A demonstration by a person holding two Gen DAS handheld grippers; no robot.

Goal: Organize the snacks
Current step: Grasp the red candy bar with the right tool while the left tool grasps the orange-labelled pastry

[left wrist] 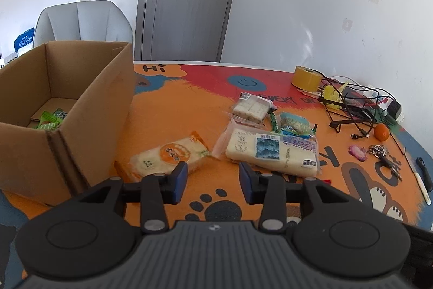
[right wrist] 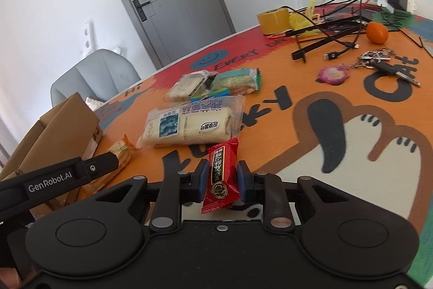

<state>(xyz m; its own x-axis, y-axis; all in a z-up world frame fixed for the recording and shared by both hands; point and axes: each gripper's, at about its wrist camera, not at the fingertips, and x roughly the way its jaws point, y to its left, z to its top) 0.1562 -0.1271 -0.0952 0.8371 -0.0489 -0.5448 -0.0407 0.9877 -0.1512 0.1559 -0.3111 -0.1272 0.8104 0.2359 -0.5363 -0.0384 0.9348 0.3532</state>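
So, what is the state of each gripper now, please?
Left gripper: open, holding nothing.
Right gripper: closed on the red snack packet.

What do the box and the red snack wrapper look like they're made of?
Box: brown corrugated cardboard, matte; the fluted layers show at its cut corner edge. Red wrapper: probably thin plastic film, glossy, with crimped serrated ends and light reflections; a foil lining can't be judged.
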